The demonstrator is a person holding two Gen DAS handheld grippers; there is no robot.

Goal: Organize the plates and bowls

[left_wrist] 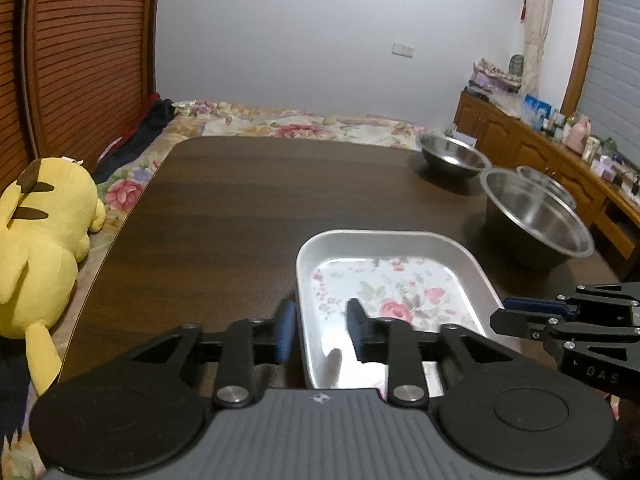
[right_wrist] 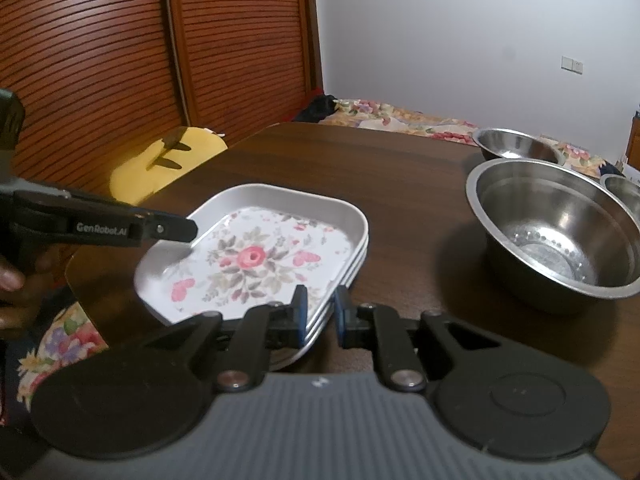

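A stack of rectangular metal plates [right_wrist: 256,256] with a floral print sits on the dark wooden table [left_wrist: 248,208]; it also shows in the left wrist view [left_wrist: 384,280]. My left gripper [left_wrist: 322,330] is open, its fingers straddling the stack's left rim. My right gripper [right_wrist: 319,314] is open, its blue pads either side of the stack's near corner. A large steel bowl [right_wrist: 560,232] stands right of the plates, a smaller steel bowl [right_wrist: 516,146] behind it, and a third bowl [right_wrist: 626,194] at the right edge.
A yellow plush toy [left_wrist: 44,240] lies on the floral bedding [left_wrist: 288,120] left of the table. A slatted wooden wardrobe [right_wrist: 120,60] stands behind. A wooden sideboard [left_wrist: 560,148] with clutter runs along the right.
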